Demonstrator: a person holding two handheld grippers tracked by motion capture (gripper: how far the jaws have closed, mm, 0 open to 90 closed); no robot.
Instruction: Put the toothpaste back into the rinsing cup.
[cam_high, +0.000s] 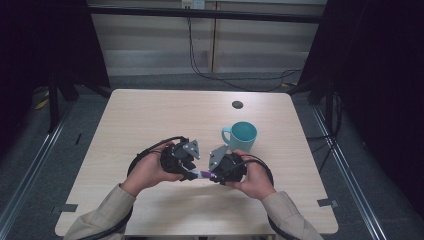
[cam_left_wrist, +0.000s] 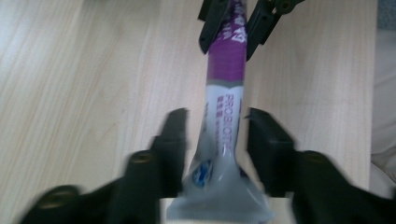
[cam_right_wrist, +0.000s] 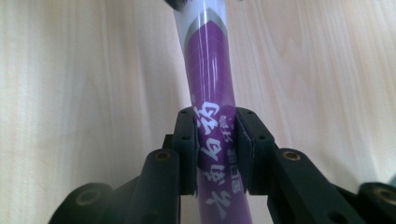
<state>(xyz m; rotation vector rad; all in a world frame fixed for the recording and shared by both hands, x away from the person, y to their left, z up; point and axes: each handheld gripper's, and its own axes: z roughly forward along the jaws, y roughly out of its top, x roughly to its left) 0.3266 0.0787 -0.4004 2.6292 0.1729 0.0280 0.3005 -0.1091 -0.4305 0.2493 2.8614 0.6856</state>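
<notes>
Purple-and-white sachet (cam_left_wrist: 225, 93), right claw (cam_right_wrist: 215, 140) pinching purple end, left claw (cam_left_wrist: 217, 144) spread around white end

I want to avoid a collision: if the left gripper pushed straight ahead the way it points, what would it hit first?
Probably the right gripper, straight ahead and clamped on the far purple end of the sachet that runs between the left gripper's open jaws. How far off it is is hard to judge.

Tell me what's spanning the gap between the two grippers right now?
A purple-and-white sachet bridges the left gripper and right gripper; the right gripper view shows its fingers clamped on the purple end, with bare table beneath.
</notes>
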